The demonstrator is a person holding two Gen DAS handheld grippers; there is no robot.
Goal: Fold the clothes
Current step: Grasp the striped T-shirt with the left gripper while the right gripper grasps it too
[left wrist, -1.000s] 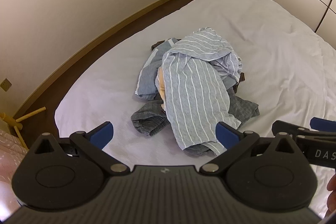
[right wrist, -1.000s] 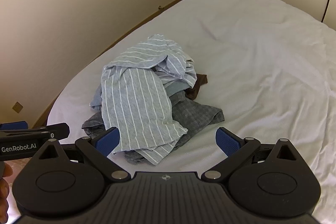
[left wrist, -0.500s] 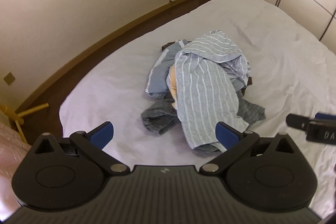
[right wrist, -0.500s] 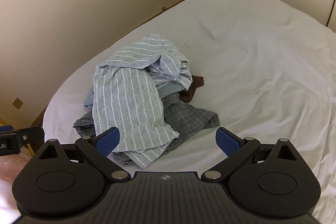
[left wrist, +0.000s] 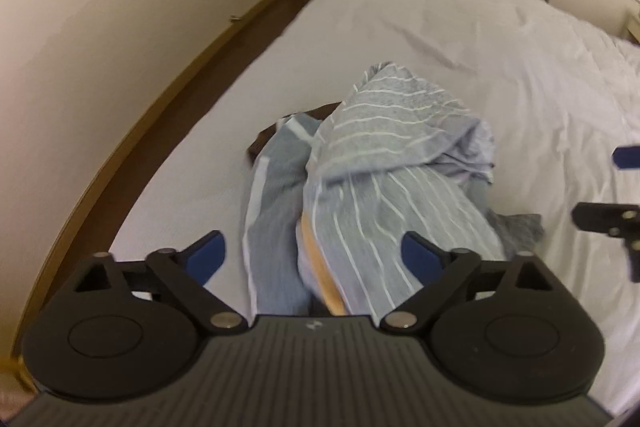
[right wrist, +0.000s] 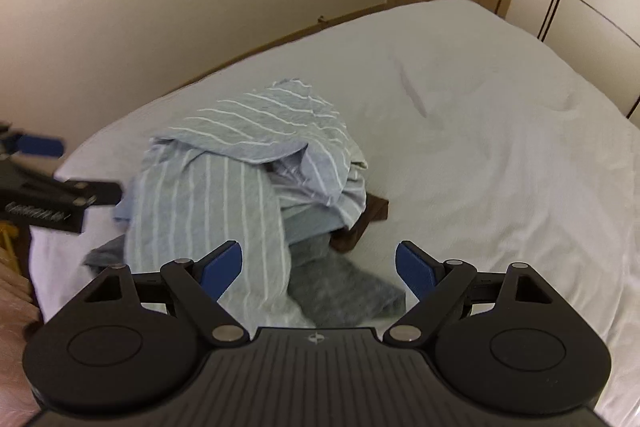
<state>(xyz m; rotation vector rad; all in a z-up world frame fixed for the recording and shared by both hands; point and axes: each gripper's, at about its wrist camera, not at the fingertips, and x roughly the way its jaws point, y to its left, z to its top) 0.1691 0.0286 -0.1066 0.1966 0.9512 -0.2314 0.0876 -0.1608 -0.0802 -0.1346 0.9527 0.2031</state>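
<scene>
Both grippers close in on a heap of clothes on the bed, the opening step of the fold. The left gripper and right gripper stand wide, jaws just narrowing and pressing nothing, cloth lying beneath both. The striped shirt tops the pile, its long axis running from the grippers away up the bed, its bunched end farthest. Under it lie a grey garment and something brown. Next, likely, a pinch on the shirt's near hem to lift it free.
</scene>
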